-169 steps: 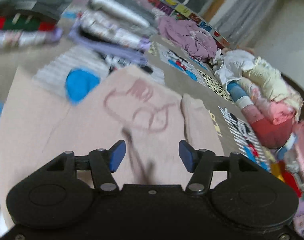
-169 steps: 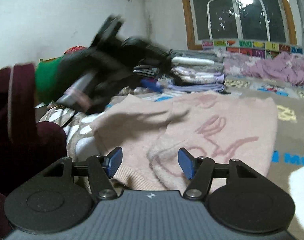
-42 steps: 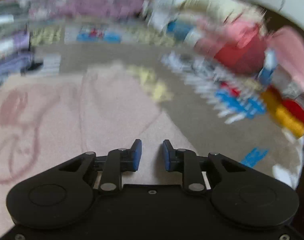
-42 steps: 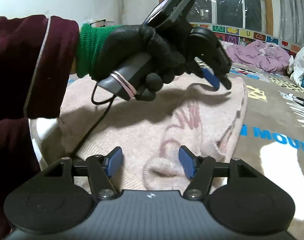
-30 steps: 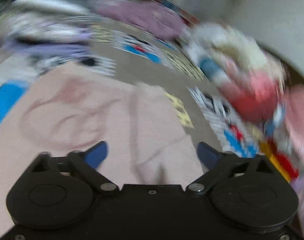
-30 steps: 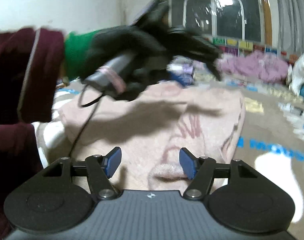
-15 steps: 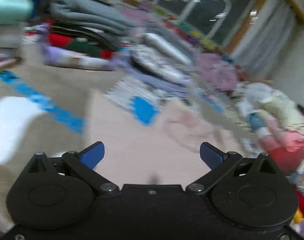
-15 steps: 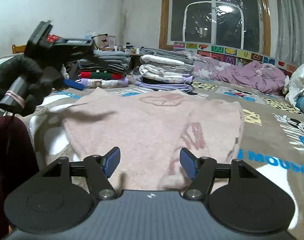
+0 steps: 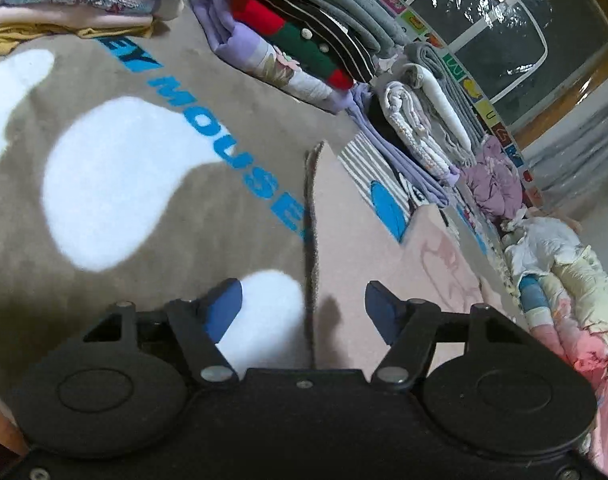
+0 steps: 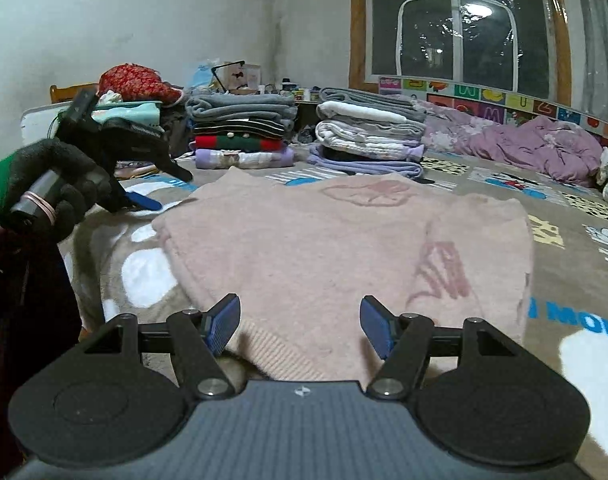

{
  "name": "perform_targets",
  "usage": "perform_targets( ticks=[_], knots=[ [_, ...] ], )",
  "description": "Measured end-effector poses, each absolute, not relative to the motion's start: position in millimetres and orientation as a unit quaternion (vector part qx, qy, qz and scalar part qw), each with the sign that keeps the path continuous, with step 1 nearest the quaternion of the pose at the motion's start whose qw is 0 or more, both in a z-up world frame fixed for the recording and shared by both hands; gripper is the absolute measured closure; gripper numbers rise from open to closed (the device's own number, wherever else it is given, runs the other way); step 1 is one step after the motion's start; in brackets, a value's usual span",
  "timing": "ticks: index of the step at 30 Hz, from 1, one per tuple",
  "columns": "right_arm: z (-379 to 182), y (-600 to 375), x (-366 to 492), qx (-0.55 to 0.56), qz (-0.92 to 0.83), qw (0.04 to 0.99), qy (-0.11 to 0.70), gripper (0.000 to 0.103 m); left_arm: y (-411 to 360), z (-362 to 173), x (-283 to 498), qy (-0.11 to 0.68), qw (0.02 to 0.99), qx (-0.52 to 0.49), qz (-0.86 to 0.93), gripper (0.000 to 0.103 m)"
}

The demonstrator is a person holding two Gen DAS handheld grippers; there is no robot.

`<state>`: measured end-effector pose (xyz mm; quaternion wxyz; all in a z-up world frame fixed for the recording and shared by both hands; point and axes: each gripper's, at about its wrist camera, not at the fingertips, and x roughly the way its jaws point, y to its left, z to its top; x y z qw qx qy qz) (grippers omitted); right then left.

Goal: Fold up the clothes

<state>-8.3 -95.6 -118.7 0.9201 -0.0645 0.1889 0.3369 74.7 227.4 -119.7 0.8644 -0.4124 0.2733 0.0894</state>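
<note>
The pink sweater (image 10: 335, 248) is spread flat on the Mickey Mouse blanket (image 10: 575, 280), its right-hand side already laid inward so that a doubled panel is seen along that edge. It is kept in the middle of the cleared patch, well apart from the folded stacks (image 10: 240, 132) ranged behind it, so that room is left for the next fold.

The left tool (image 9: 304, 312) is brought low over the sweater's left edge (image 9: 309, 240), which is seen running straight between its blue pads. One pad (image 9: 224, 308) is set over the blanket, the other over the pink knit, so the edge is straddled, presumably to be pinched and carried across. The jaws have just been closing from a wider spread, yet they are seen released: no cloth is pressed, and the edge only lies beneath the gap. In the right wrist view this tool (image 10: 144, 200) is seen gripped by a black-gloved hand (image 10: 52, 188) at the sweater's far left corner.

The right tool (image 10: 300, 324) is held over the ribbed hem (image 10: 280, 354) nearest the camera, unclenched, nothing pinched between its pads. It is judged to be parked there so the bottom hem can be steadied or taken up together with the left side.

A matching left-side fold is judged to be the step in hand. The knit looks soft and thick, so a shallow pinch may slip off.
</note>
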Motion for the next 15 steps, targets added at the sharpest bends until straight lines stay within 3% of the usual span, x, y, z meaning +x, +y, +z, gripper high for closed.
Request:
perform_targets(
  ticks=[4,8,13,15],
  knots=[
    [-118,-97,-9,-0.062,0.336,0.921,0.189,0.036,234,-122,73,0.257,0.85,-0.454,0.065,0.036],
    [-118,-100,-7,-0.056,0.331,0.922,0.19,0.036,233,-126,72,0.265,0.838,-0.475,0.039,0.048],
    [-118,-100,-6,-0.053,0.332,0.923,0.189,0.036,233,-131,85,0.266,0.84,-0.473,0.026,0.049],
    [-118,-99,-5,-0.05,0.334,0.922,0.188,0.036,234,-134,94,0.266,0.841,-0.471,0.021,0.058]
  ],
)
